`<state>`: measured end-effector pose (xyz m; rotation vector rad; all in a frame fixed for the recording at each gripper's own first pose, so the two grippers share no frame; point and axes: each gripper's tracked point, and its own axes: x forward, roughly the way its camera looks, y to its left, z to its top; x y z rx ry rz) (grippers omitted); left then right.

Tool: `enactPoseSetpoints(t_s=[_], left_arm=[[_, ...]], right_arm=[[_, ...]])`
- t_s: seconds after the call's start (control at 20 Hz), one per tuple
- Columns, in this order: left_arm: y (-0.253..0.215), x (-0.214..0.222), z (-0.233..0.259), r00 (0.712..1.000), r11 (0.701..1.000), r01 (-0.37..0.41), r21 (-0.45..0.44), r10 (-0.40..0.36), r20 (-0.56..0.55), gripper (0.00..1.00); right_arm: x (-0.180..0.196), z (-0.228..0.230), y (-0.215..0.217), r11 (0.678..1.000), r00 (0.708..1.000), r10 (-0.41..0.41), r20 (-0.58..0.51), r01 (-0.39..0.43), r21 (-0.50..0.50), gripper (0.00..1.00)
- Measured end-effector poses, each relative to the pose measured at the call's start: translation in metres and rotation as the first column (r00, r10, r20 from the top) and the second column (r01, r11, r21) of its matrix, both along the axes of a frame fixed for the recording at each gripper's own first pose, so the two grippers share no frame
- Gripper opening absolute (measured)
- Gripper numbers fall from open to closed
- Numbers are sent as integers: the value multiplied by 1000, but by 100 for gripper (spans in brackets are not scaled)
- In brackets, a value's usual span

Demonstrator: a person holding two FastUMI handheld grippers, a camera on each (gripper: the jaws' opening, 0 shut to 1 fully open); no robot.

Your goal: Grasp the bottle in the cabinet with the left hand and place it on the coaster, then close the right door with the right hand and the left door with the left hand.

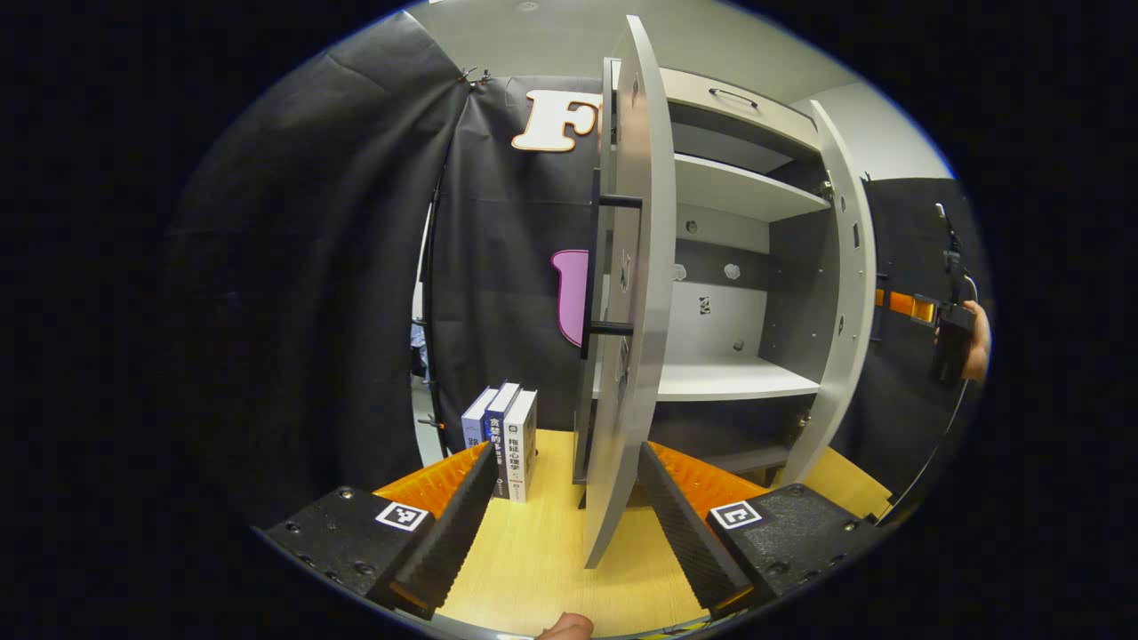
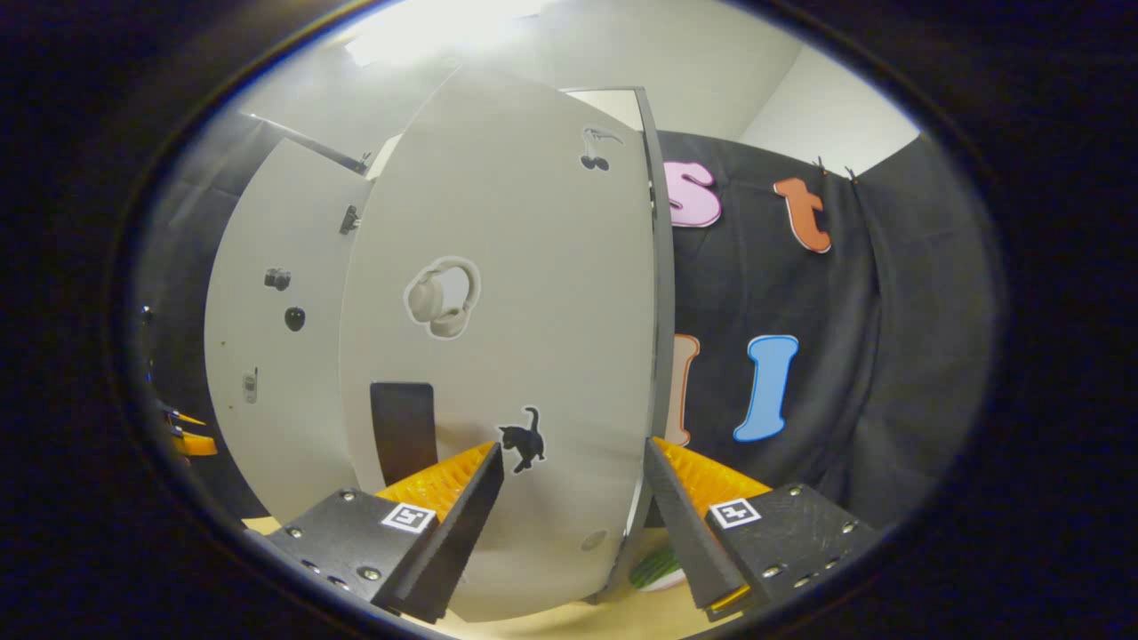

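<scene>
The right door [image 2: 507,356] hides the cabinet interior beyond the spread jaws; a green-striped object [image 2: 656,569] peeks out beneath, unidentifiable.

Both views are evenly lit from overhead. In the right gripper view, a bright ceiling glare washes out the top above the pale grey flat-panel cabinet door [image 2: 498,356]. Fisheye distortion bows straight edges, strongest toward the rims. Focus is sharp; shadows are soft.
</scene>
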<state>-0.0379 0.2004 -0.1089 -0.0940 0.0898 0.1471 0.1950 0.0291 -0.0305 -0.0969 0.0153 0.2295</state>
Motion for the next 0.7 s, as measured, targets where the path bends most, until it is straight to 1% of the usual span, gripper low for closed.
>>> enactPoseSetpoints(t_s=[0.1,0.15,0.2,0.3,0.45,0.5,0.55,0.6,0.65,0.7], left_arm=[[4,4,-1,1000,1000,5,-3,-5,-2,99],[6,5,4,1000,1000,11,-1,-11,9,99],[9,6,7,1000,1000,15,-3,-15,15,98],[20,7,9,1000,1000,18,1,-18,23,100],[47,11,13,1000,1000,-11,20,11,25,95],[58,14,13,999,999,-29,18,28,22,98],[67,16,12,999,999,-39,9,39,16,95],[76,20,11,999,999,-50,-5,50,4,97],[85,24,9,998,998,-56,-18,56,-15,93],[94,28,10,998,998,-63,-32,62,-26,96]], right_arm=[[3,-7,-6,1000,1000,-25,1,25,-16,96],[4,-10,-8,999,999,-32,-3,32,-21,94],[2,-14,-8,999,999,-33,-6,33,-21,96],[-5,-22,-13,999,999,-33,-13,33,-14,96],[-14,-33,-19,998,998,-60,-32,60,-2,96],[-17,-36,-18,998,997,-66,-40,66,2,96],[-21,-38,-16,998,997,-68,-48,68,7,96],[-27,-41,-14,997,996,-71,-52,72,14,96],[-30,-40,-13,997,996,-75,-53,76,20,96],[-31,-38,-14,996,995,-84,-52,86,27,96]])
